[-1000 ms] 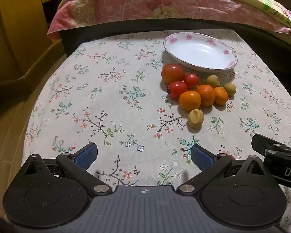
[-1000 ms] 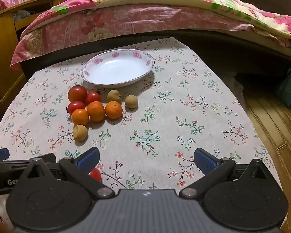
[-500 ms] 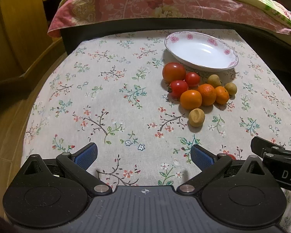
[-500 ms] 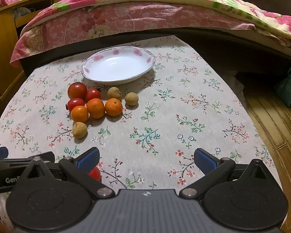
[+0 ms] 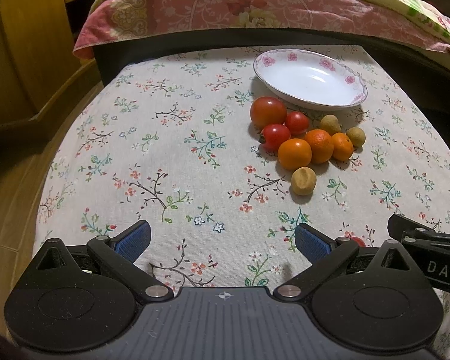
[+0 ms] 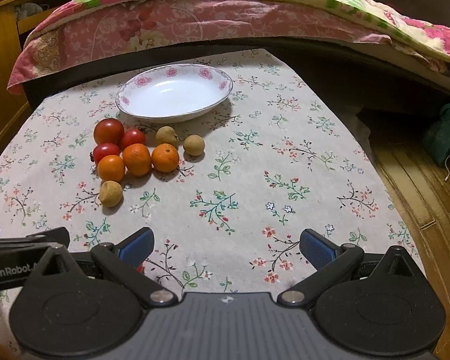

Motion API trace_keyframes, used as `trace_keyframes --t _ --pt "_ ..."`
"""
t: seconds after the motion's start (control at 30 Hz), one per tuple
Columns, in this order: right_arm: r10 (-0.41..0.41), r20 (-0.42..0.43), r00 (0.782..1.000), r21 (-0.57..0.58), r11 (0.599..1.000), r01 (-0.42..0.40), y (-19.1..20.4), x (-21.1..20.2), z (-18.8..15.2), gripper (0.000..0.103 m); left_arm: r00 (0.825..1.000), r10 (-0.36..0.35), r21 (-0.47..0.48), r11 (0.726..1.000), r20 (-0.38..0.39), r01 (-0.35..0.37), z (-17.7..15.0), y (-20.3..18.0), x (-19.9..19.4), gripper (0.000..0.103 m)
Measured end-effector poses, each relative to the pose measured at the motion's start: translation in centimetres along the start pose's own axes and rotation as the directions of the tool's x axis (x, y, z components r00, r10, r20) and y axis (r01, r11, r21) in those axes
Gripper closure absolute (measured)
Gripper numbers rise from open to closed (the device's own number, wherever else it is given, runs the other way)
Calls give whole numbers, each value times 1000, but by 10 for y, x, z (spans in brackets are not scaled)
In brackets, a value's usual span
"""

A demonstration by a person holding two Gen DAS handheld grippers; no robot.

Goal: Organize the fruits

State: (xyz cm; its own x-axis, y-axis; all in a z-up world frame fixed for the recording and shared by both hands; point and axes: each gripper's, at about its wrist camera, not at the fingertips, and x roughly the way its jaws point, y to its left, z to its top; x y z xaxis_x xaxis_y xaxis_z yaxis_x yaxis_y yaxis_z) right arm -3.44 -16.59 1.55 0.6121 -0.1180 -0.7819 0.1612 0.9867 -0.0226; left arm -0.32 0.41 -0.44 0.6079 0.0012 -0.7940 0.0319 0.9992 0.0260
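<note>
Ahead of both your tongs, past the far edge of the counter [image 6: 285, 156], runs the bed [image 6: 195, 21] with its pink floral quilt, and a wooden cabinet [image 5: 24, 48] stands off to the far left of your left tongs. The counter, under a flowered cloth, fills the ground in front of you. Your left tongs [image 5: 222, 238] hang released, blue pads spread wide with only cloth between them; your right tongs [image 6: 226, 244] are likewise released and hold nothing, and they sit just to the right of the left pair, close enough that each shows at the edge of the other's view. The white plate [image 6: 225, 82] with pink roses on its rim lies far ahead, to the right of your left tongs' line and to the left of your right tongs' line, with nothing in it. The fruit sits bunched on the near side of the plate: a big tomato [image 5: 268, 112] closest to the plate, two small tomatoes [image 5: 297, 122] touching it, then three oranges [image 5: 294, 154] in a row pressed together. Two small tan fruits [image 5: 330, 124] rest beyond the oranges, near the plate, and a third tan fruit [image 5: 303, 180] lies nearest your tongs, just this side of the oranges. One more small red fruit [image 5: 358, 241] peeks out behind the right finger of your left tongs, mostly hidden.
</note>
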Motion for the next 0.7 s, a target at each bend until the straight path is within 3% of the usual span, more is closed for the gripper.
trace_keyframes --t 0.7 --pt "4 -13 1000 0 1000 -4 2 1 0 0 1000 8 6 1000 -3 -7 -1 0 1 0"
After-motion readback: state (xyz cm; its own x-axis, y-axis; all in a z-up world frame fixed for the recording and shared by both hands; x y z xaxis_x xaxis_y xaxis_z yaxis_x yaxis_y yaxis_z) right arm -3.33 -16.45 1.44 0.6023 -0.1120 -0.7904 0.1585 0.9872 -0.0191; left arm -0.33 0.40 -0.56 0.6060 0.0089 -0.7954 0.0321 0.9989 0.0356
